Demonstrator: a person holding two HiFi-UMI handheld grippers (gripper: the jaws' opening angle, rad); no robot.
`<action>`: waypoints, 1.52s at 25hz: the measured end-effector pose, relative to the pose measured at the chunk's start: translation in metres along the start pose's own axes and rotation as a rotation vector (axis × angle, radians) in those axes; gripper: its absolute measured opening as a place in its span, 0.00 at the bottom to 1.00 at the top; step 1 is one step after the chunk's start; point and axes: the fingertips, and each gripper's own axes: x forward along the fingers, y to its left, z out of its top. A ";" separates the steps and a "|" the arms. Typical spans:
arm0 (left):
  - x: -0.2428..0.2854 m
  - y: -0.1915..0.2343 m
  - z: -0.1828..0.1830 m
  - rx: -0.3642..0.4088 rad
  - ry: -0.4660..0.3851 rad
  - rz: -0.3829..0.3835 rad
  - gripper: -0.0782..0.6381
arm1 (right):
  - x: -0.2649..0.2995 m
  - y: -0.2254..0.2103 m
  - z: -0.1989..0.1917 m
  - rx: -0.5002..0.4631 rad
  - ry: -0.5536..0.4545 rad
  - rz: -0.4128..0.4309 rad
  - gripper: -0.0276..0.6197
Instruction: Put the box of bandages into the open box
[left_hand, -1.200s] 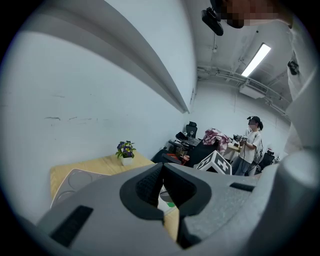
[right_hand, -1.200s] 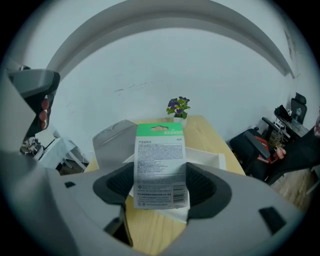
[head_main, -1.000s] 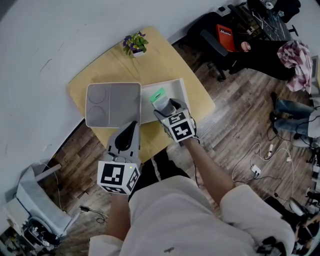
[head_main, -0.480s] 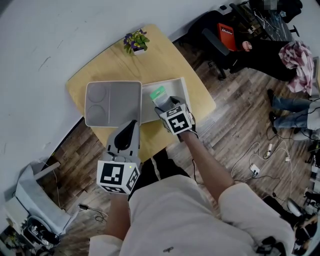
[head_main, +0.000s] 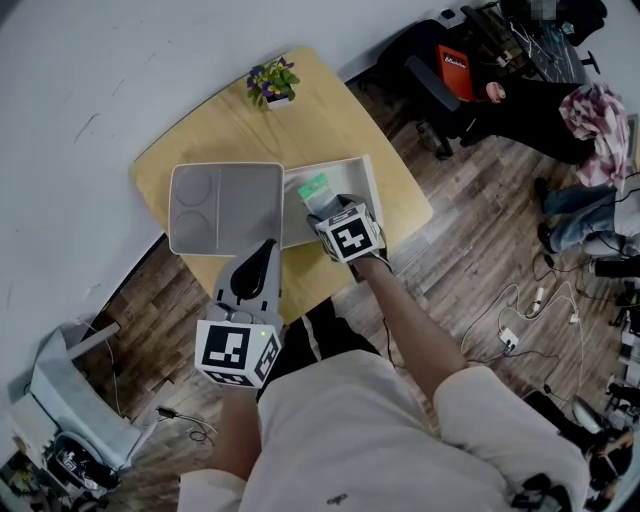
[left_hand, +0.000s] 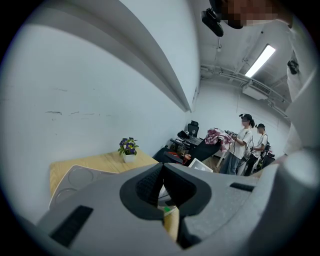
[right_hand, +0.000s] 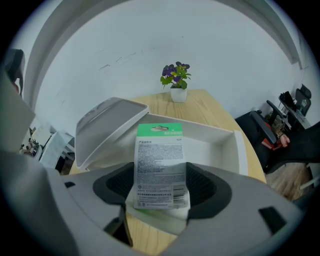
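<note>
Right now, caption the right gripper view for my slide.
The right gripper holds the bandage box in its fingers before the open white box on a wooden table, potted plant beyond.

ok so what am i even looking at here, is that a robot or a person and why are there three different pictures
No robot: a person holds a clamp tool, a gripper, in each hand. The cubes with black and white squares are part of those tools. The head view comes from a camera on the person's head, looking down at a wooden table. The other two come from cameras riding on each gripper, looking along its jaws. On the table stand a potted plant and a white open box, its lid flipped to the left. The right gripper is shut on the box of bandages, the green-topped packet, and holds it at the open box. The left gripper is shut on nothing and hangs near the table's edge.
</note>
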 end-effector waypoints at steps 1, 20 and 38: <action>0.001 0.000 0.000 0.000 0.000 0.000 0.11 | 0.001 -0.001 -0.001 -0.001 0.007 -0.006 0.55; 0.008 0.005 0.001 -0.008 0.007 0.002 0.11 | 0.015 -0.005 -0.005 -0.014 0.081 -0.050 0.56; 0.000 0.002 0.002 -0.001 -0.005 0.014 0.11 | 0.013 -0.004 -0.003 -0.024 0.057 -0.051 0.56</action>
